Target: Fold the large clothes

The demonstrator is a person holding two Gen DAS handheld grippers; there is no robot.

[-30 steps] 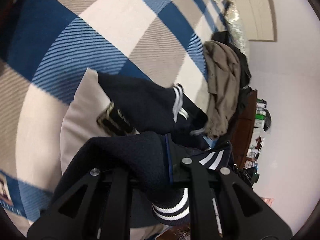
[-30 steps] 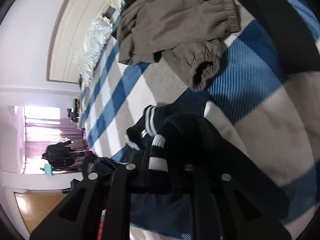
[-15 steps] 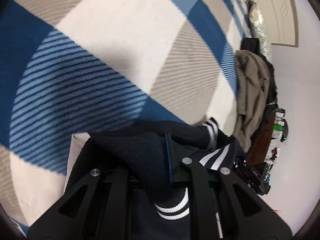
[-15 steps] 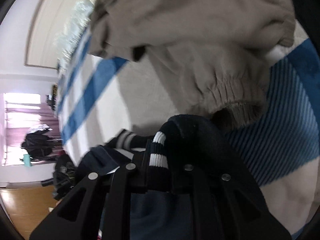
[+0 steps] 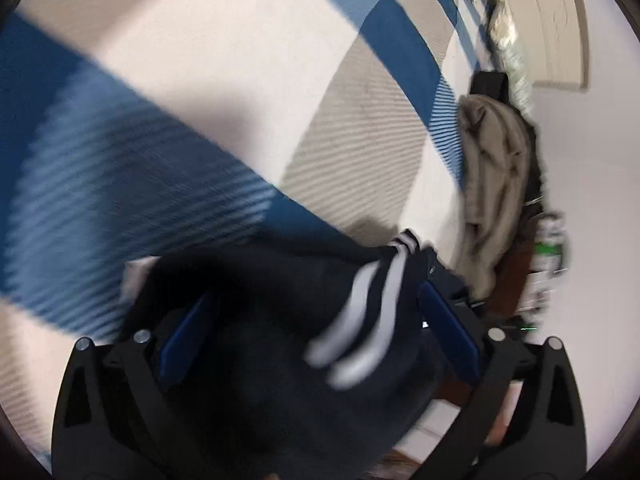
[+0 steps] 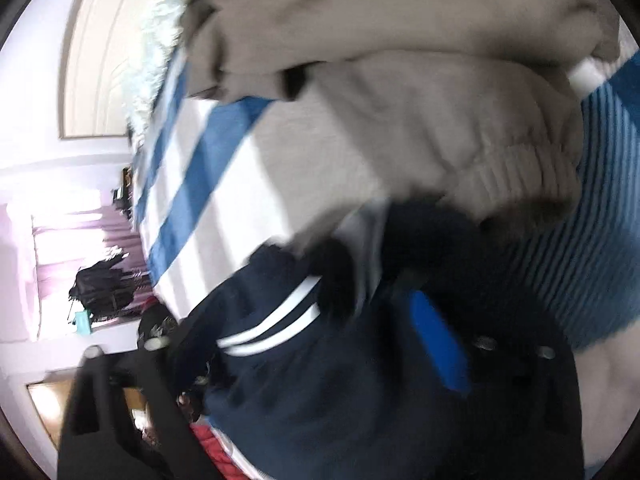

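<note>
**Both claws spread wide, navy jacket loose between their fingers**

While motion blur smears both wrist views, the main facts still read. The left claw stands with its fingers wide apart, blue pads showing on both sides, and the navy jacket bulges up between them without being pinched. A white-striped ribbed cuff of that jacket lies across the gap, close to the right-hand pad. The jacket rests on a bed covered by a blue, white and beige checked blanket.

The right claw is likewise spread apart, one blue pad clearly visible; the other finger is a dark blur at the lower left. The navy jacket fills the space between, its white stripes facing the camera. Just beyond it, touching or overlapping its far edge, lies a beige garment with an elastic cuff. In the left wrist view this same beige garment sits heaped near the bed's edge.
</note>
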